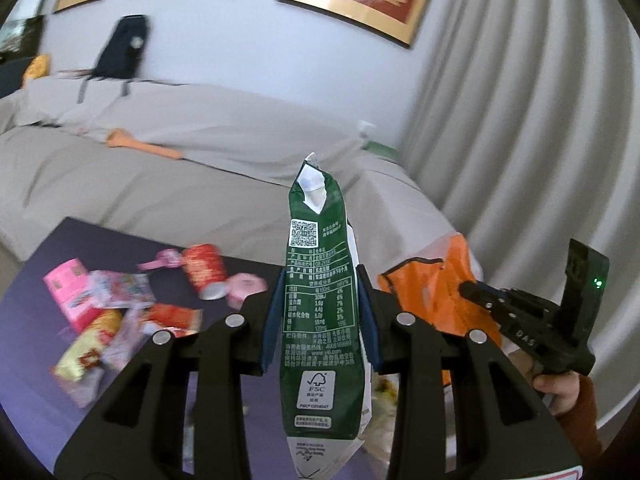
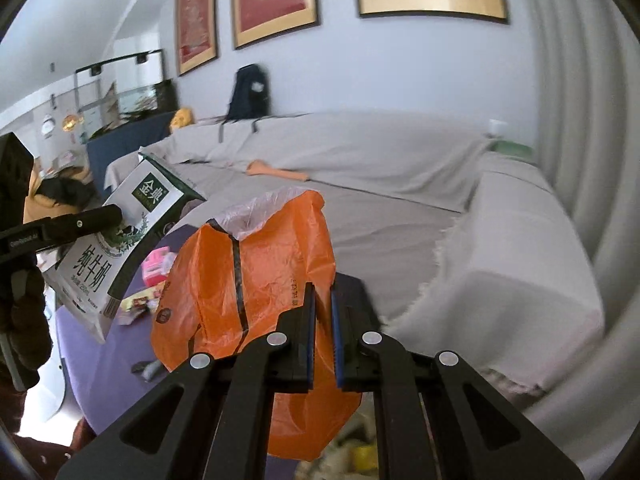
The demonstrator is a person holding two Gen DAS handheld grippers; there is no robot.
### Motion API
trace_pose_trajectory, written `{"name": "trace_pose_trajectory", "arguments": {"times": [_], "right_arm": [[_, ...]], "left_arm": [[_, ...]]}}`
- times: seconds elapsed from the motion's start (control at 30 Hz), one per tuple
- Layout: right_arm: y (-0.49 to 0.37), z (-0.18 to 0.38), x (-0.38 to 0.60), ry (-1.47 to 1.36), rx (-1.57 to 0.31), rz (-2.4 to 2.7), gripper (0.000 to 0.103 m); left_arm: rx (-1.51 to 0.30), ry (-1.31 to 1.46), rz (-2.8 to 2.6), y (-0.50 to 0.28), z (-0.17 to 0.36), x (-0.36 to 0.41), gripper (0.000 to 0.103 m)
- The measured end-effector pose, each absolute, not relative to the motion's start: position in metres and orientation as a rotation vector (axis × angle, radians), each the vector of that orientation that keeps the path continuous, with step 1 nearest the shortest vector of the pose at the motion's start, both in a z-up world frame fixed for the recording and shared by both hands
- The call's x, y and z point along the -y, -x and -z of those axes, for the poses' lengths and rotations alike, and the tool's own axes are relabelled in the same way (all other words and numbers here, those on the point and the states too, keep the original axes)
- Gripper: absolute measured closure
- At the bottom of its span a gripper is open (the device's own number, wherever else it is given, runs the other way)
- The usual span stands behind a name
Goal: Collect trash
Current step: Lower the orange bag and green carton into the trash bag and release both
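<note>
Purple table (image 1: 48, 248) strewn with wrappers (image 1: 120, 304), red can (image 1: 204, 270); behind it, sofa (image 1: 180, 168) under grey cover, red-gold framed prints (image 2: 276, 0) on wall. Left gripper (image 1: 320, 312) clamps green-white milk carton (image 1: 320, 304), raised above table; label reads "金典", "纯牛奶", FSC mark. Right gripper (image 2: 322, 336) pinches orange plastic bag (image 2: 256, 272), fingers nearly closed; bag print blurred, probably logo.
</note>
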State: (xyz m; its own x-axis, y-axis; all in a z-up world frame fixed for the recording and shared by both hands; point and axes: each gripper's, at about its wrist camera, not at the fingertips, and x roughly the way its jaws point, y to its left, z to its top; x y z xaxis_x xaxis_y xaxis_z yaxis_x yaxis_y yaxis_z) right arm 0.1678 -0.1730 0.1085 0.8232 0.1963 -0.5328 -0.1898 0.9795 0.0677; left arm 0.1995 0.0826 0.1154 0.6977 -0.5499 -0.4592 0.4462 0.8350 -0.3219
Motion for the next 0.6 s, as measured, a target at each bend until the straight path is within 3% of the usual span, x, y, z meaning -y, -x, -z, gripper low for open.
{"name": "trace_pose_trajectory", "arguments": {"times": [0.3, 0.6], "right_arm": [[-0.140, -0.082, 0.264, -0.104, -0.599, -0.037, 0.094], [-0.166, 0.014, 0.306, -0.182, -0.757, 0.037, 0.094]], "left_arm": [[-0.640, 0.176, 0.751, -0.203, -0.098, 0.018, 0.071], [-0.761, 0.174, 0.830, -0.220, -0.047, 0.071, 0.071]]}}
